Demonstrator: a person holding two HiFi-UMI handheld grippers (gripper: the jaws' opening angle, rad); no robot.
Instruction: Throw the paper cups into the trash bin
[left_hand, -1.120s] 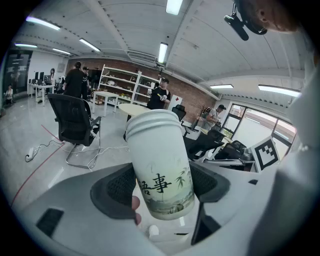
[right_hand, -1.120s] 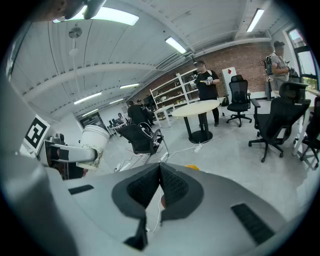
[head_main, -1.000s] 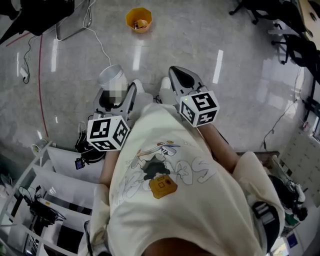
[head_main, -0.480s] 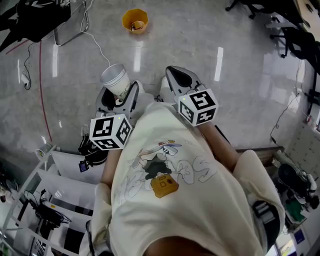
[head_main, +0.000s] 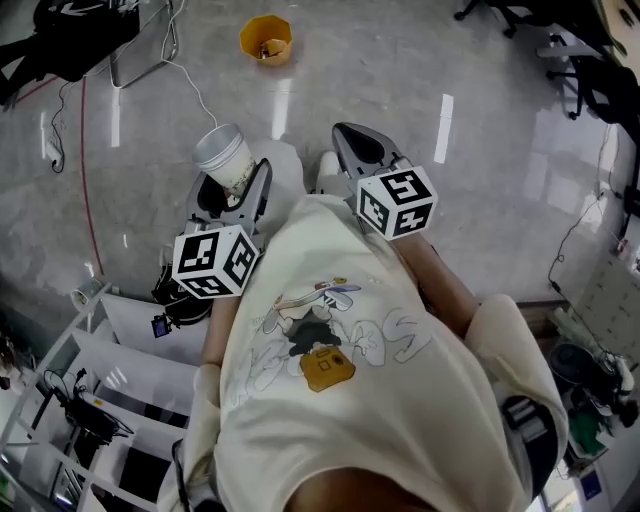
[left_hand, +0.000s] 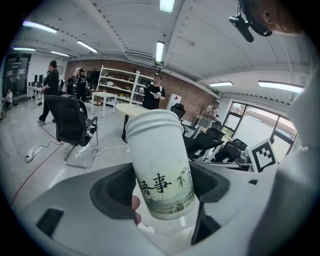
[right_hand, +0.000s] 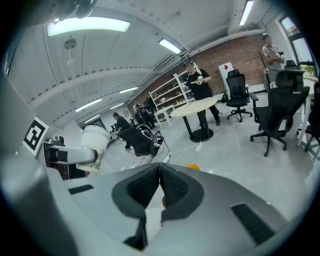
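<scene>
My left gripper (head_main: 231, 185) is shut on a white paper cup (head_main: 224, 157) with dark print and green bamboo drawings; in the left gripper view the paper cup (left_hand: 160, 162) stands upright between the two jaws. My right gripper (head_main: 358, 152) is held beside it with its jaws closed together and nothing between them, as the right gripper (right_hand: 159, 175) view shows. An orange trash bin (head_main: 264, 39) stands on the floor far ahead, with some rubbish inside. From the right gripper view the cup (right_hand: 94, 141) shows at the left and a bit of the orange bin (right_hand: 192, 166) just over the jaws.
A white cable (head_main: 196, 80) runs over the grey floor between me and the bin. White shelving (head_main: 90, 400) with gear stands at my lower left. Office chairs (right_hand: 274, 112), a round table (right_hand: 197, 107) and several people are in the room ahead.
The orange bin has slid slightly up and left in the head view. Both grippers keep their hold and stance; the cup stays in the left gripper.
</scene>
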